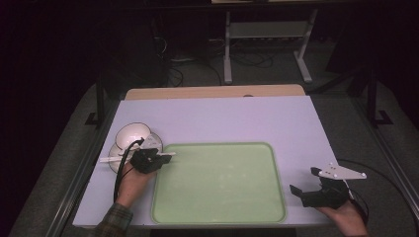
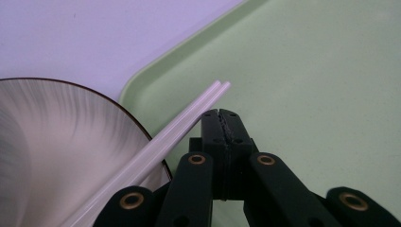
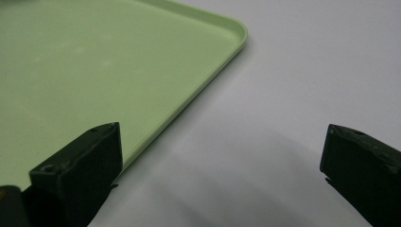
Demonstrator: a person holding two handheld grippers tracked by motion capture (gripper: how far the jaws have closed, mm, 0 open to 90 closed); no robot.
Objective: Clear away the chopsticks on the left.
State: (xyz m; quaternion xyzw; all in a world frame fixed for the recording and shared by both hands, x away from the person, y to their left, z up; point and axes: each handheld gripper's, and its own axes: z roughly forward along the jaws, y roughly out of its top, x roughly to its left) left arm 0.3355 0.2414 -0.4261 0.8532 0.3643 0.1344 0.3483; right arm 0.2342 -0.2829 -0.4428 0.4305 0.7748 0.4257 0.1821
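Hovering at the tray's [image 1: 217,207] near-left corner, the left gripper [image 2: 220,113] has its jaws pressed together with nothing between them — the white chopsticks [image 2: 156,146] lie just beside it, propped across the bowl's [image 2: 56,142] rim with their tips over the tray edge. The step looks like picking up the chopsticks; next the jaws must part and straddle them. The high view adds the right gripper [image 1: 309,181], jaws wide and empty, resting on the bench [image 1: 222,118] well apart.

Smooth matt plastic tray [image 2: 302,61]; glossy white chopsticks [image 2: 179,125]; glazed ceramic bowl [image 2: 61,142].
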